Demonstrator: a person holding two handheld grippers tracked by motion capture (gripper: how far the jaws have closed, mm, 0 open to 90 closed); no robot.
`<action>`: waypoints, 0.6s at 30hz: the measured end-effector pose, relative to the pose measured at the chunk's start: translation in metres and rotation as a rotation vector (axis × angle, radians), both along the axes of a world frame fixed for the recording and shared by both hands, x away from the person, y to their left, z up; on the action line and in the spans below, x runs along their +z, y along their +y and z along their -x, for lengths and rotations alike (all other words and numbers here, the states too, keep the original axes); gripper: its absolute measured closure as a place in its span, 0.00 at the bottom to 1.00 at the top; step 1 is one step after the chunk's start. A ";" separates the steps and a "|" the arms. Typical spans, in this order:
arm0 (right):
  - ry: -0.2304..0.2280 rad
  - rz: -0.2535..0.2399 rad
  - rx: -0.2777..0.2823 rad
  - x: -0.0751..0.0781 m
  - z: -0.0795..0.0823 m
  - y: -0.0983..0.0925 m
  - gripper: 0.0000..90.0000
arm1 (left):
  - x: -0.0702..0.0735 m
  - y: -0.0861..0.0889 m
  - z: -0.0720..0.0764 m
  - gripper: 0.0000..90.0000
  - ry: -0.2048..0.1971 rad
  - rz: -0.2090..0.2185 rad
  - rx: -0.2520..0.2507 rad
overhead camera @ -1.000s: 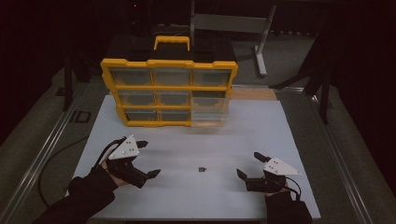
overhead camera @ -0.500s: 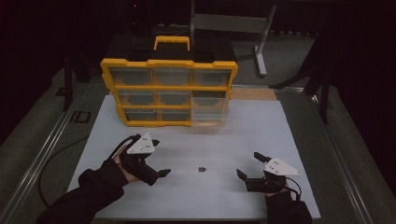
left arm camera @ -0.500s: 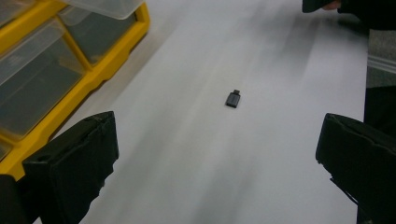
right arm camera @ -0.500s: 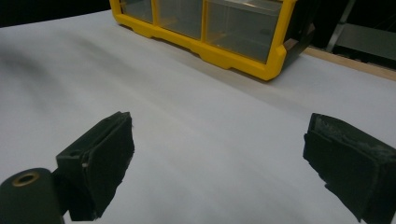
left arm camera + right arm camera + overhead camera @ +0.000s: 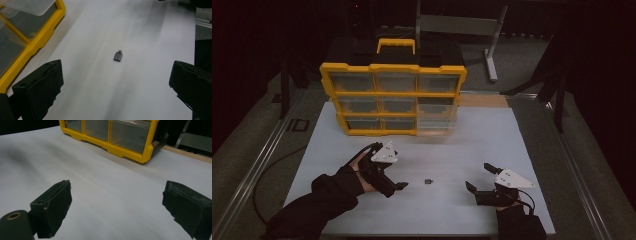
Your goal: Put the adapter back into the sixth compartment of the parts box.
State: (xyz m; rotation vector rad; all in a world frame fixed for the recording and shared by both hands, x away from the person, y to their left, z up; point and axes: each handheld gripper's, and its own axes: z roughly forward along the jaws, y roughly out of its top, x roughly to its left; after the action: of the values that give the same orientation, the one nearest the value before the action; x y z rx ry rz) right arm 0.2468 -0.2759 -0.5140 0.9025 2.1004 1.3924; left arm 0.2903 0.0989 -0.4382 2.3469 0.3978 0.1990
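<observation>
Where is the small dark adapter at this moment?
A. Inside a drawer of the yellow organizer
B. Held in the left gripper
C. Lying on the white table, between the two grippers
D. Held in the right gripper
C: the small dark adapter lies alone on the white table, with the left gripper and right gripper both open and apart from it.

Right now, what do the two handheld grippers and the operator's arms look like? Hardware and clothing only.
Both are black two-jaw units with blocky matte pads. The left gripper and the right gripper each carry a pale grey three-cornered plate on top. A thin dark cable loops from each. The person wears black sleeves.
</observation>
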 end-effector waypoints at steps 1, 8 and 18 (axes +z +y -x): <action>0.000 -0.001 0.001 0.000 0.000 0.000 0.09 | -0.001 -0.004 0.000 0.00 0.000 -0.001 -0.001; 0.003 -0.003 0.002 0.000 0.000 0.000 0.09 | -0.006 -0.022 -0.006 0.00 0.009 -0.043 -0.039; 0.001 0.001 0.010 -0.001 0.000 0.000 0.09 | -0.013 -0.040 -0.013 0.01 0.035 -0.110 -0.059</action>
State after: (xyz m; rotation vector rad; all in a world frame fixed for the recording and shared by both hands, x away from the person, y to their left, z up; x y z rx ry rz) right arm 0.2472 -0.2762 -0.5145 0.8938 2.1084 1.3962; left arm 0.3029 0.0593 -0.4515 2.4693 0.3421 0.1556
